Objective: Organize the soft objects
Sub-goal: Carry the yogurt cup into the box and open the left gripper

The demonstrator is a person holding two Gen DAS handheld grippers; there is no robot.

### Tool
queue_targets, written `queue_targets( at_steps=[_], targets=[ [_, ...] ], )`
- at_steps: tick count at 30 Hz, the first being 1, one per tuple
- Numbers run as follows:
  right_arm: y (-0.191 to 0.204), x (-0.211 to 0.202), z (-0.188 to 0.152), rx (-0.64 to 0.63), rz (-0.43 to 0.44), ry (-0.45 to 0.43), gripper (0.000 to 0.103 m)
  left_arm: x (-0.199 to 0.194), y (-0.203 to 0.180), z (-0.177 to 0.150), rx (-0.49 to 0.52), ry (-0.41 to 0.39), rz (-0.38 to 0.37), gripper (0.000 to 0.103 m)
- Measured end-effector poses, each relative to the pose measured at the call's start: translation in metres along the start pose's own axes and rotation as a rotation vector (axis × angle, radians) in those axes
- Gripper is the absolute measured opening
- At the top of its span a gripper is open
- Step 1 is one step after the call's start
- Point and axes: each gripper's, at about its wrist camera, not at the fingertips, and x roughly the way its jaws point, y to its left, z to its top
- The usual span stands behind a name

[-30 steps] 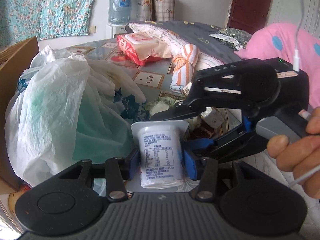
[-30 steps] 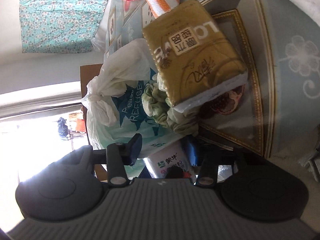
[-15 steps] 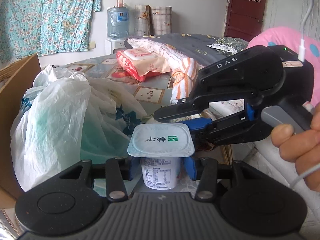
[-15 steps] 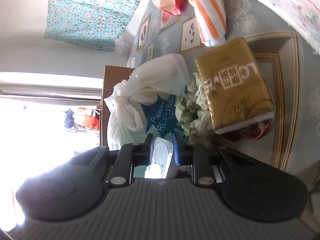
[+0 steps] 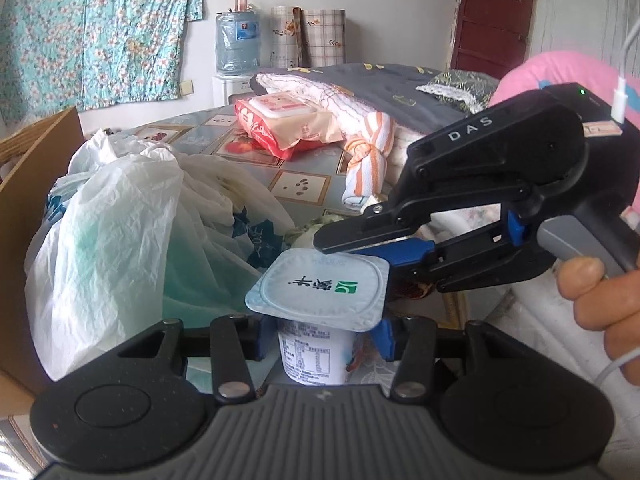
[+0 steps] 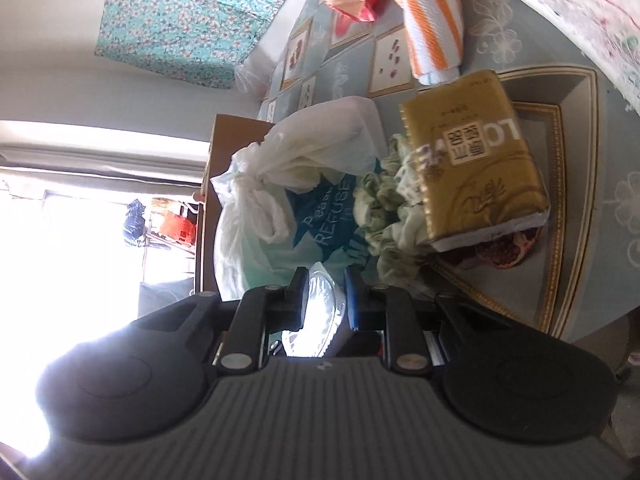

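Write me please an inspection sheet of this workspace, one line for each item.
Surface: table with blue patterned cloth, crowded.
Job's things: yogurt cup upright, foil lid sealed; striped towel roll; wipes pack; gold tissue pack; green cloth beside the tissue pack.
Clutter: white plastic bags; cardboard box at the left edge.
Grippers: left gripper shut on the cup body; right gripper pinching the lid edge.
Cables: white cable plugged into the right gripper.
Surroundings: floral curtain, water bottle, dark red door, bright window.
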Motion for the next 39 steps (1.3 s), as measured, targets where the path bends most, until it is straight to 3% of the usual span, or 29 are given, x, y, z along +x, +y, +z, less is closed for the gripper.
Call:
queue_targets(
  at_steps=[10,18,24,28,33,39],
  targets=[
    [0.065,-0.01,-0.003,-0.122,0.05,0.032,0.018,-0.051,0.014,0.02,-0.039,-0.075,-0.01,0.049],
    [0.161,0.025,-0.002,-0.329,0.103,0.133,0.018,-0.108,0.049,0.05,-0.061,-0.164,0.058,0.049],
    [0.238,0.101,-0.002,-0.432,0.142,0.292,0.019,-0.152,0.101,0.07,-0.128,-0.186,0.173,0.049],
    [0.272,0.165,-0.012,-0.443,0.118,0.412,0.019,-0.167,0.157,0.079,-0.237,-0.139,0.227,0.049],
    [0.292,0.249,-0.023,-0.429,0.039,0.523,0.02,-0.165,0.228,0.072,-0.32,-0.065,0.301,0.05],
    [0.292,0.345,-0.039,-0.408,-0.066,0.585,0.021,-0.142,0.302,0.052,-0.392,0.051,0.36,0.051]
  ],
)
